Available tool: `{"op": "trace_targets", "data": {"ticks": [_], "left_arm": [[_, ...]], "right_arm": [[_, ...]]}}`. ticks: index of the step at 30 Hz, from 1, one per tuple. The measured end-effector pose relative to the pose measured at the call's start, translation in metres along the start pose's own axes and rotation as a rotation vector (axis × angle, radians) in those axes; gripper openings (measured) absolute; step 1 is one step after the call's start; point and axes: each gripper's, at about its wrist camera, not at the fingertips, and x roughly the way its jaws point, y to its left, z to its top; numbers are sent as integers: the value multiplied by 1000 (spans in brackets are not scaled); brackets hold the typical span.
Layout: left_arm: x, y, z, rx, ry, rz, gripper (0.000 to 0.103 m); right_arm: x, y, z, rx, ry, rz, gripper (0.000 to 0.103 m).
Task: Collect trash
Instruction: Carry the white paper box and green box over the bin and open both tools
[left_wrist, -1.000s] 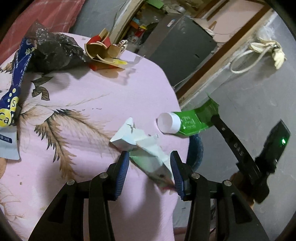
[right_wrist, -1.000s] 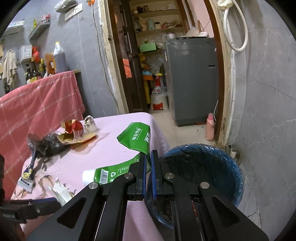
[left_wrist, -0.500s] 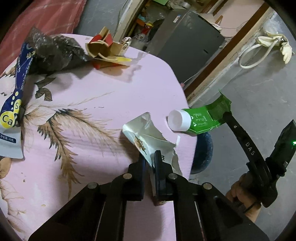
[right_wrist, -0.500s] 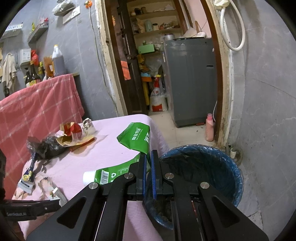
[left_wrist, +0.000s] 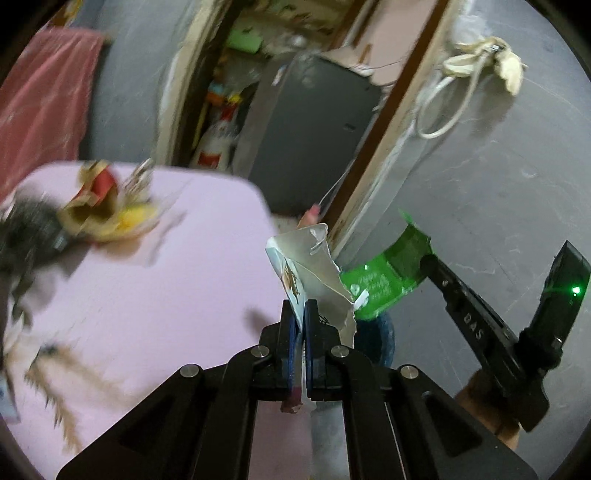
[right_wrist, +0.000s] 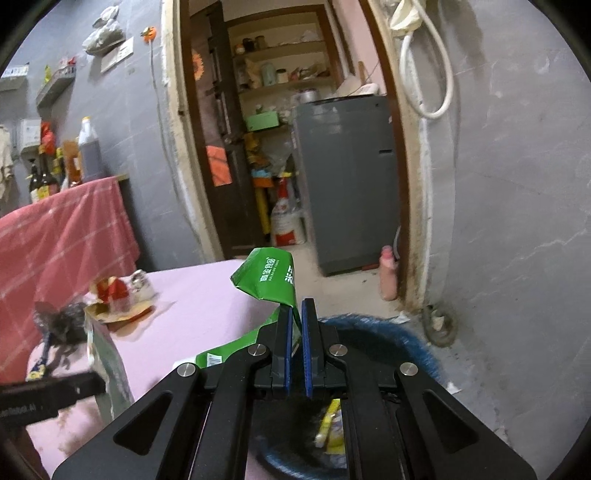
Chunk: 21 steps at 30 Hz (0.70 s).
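My left gripper is shut on a crumpled white wrapper, which hangs in the air past the pink table's edge. The same wrapper shows at the left of the right wrist view. My right gripper is shut on a green pouch with white print. It holds the pouch over the rim of a blue-lined trash bin. From the left wrist view the green pouch and the right gripper lie to the right. A slice of the bin shows below them.
The pink tablecloth holds a red-and-yellow carton and a black bag at its far left. A grey appliance stands in the doorway. A pink bottle sits on the floor by the door frame.
My left gripper closed on the white wrapper, lifted it off the table and carried it right toward the bin. The right gripper, still holding the green pouch, shifted slightly over the bin.
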Motion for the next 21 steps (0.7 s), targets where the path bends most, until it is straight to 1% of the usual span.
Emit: {"op": "trace_targets", "data": {"ticks": [4, 7, 13, 21], "left_arm": [[24, -19, 7, 47, -49, -22, 3], [51, -30, 10, 78, -65, -15, 3], [96, -46, 8, 111, -36, 12, 3], [129, -58, -2, 147, 34, 30, 3]], "right_arm": [[3, -14, 6, -16, -16, -45, 3], [8, -27, 6, -13, -14, -75, 3], [24, -59, -3, 36, 33, -110, 3], [39, -92, -22, 91, 121, -128, 4]]}}
